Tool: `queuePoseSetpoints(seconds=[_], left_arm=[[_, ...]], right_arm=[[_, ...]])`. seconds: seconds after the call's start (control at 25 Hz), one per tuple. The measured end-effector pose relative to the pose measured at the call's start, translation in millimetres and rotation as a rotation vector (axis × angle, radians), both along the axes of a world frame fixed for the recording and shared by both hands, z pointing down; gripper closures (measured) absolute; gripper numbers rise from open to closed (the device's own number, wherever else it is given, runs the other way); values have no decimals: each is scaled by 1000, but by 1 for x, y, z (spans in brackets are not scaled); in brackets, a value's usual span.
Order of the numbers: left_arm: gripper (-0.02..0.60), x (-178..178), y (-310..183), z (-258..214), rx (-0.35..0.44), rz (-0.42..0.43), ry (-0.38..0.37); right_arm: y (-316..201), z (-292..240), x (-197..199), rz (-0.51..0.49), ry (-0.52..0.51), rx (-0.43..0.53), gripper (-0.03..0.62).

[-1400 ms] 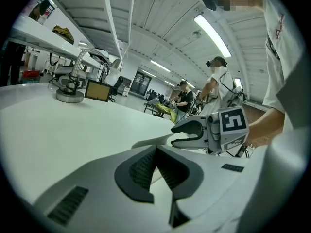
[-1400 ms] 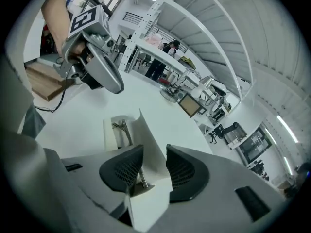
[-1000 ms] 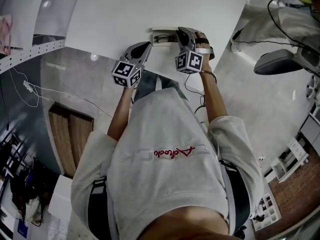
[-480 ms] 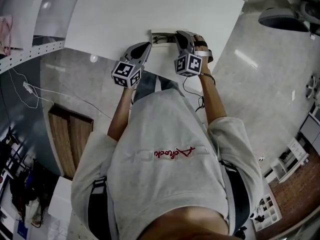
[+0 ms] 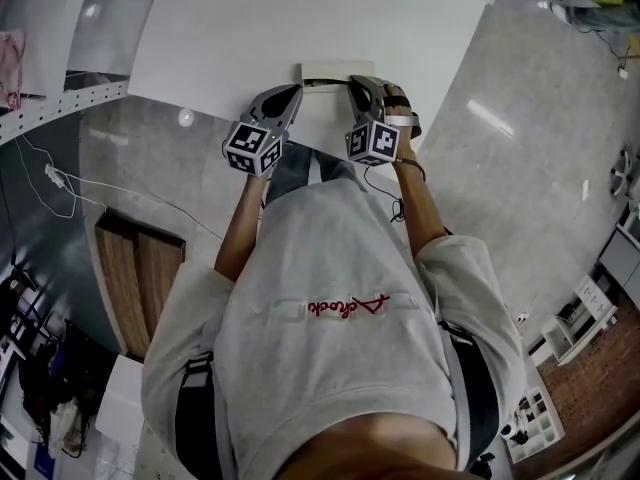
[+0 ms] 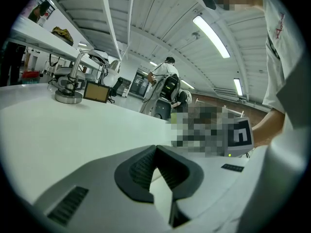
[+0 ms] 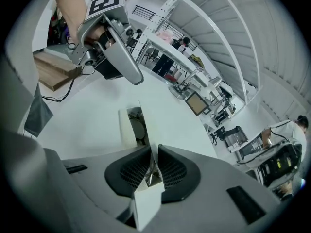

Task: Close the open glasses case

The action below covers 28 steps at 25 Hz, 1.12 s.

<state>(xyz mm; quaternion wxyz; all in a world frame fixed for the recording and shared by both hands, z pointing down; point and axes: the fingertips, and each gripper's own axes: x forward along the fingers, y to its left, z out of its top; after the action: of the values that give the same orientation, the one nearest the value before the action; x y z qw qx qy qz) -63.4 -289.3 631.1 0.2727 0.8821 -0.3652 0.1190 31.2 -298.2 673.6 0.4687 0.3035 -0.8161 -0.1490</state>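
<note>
The white glasses case (image 5: 322, 71) lies on the white table (image 5: 230, 38) near its front edge. In the right gripper view the case (image 7: 127, 125) stands open, with glasses (image 7: 139, 128) showing inside. My right gripper (image 7: 153, 163) has just been closing and is shut on the case's thin white lid, which runs between the pads. In the head view the right gripper (image 5: 357, 81) sits at the case's right end. My left gripper (image 5: 293, 90) hovers by the case's left end, apart from it. Its tips (image 6: 155, 152) meet with nothing between them.
A desk lamp base (image 6: 68, 95) and a small framed screen (image 6: 95, 92) stand at the table's far side. The table's front edge (image 5: 200, 110) runs just under both grippers. A wooden panel (image 5: 140, 268) and a white cable (image 5: 70, 183) lie on the floor.
My right gripper has shifted slightly left and toward me with the lid, and the case's dark inside shows less in the head view. The left gripper has stayed put.
</note>
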Motion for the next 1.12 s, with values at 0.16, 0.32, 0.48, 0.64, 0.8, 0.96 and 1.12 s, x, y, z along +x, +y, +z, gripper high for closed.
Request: queuePoseSetpoints(seconds=[0.16, 0.32, 0.48, 0.64, 0.8, 0.96, 1.12], left_arm=[[555, -4, 1, -1, -1, -2, 4], [555, -5, -1, 0, -5, -6, 9], [555, -5, -3, 0, -4, -3, 7], [555, -7, -5, -2, 1, -3, 7], [555, -7, -5, -1, 1, -1, 6], [555, -5, -6, -3, 5, 5, 7], [555, 0, -6, -5, 15, 18, 9]], right_arm=[[12, 6, -2, 1, 16, -11, 540], [18, 16, -3, -5, 39, -29, 534], [27, 31, -2, -18, 51, -65, 532], [24, 32, -4, -14, 33, -61, 534], [25, 33, -4, -13, 31, -58, 533], [25, 30, -5, -7, 35, -56, 534], [21, 15, -6, 21, -3, -24, 536]])
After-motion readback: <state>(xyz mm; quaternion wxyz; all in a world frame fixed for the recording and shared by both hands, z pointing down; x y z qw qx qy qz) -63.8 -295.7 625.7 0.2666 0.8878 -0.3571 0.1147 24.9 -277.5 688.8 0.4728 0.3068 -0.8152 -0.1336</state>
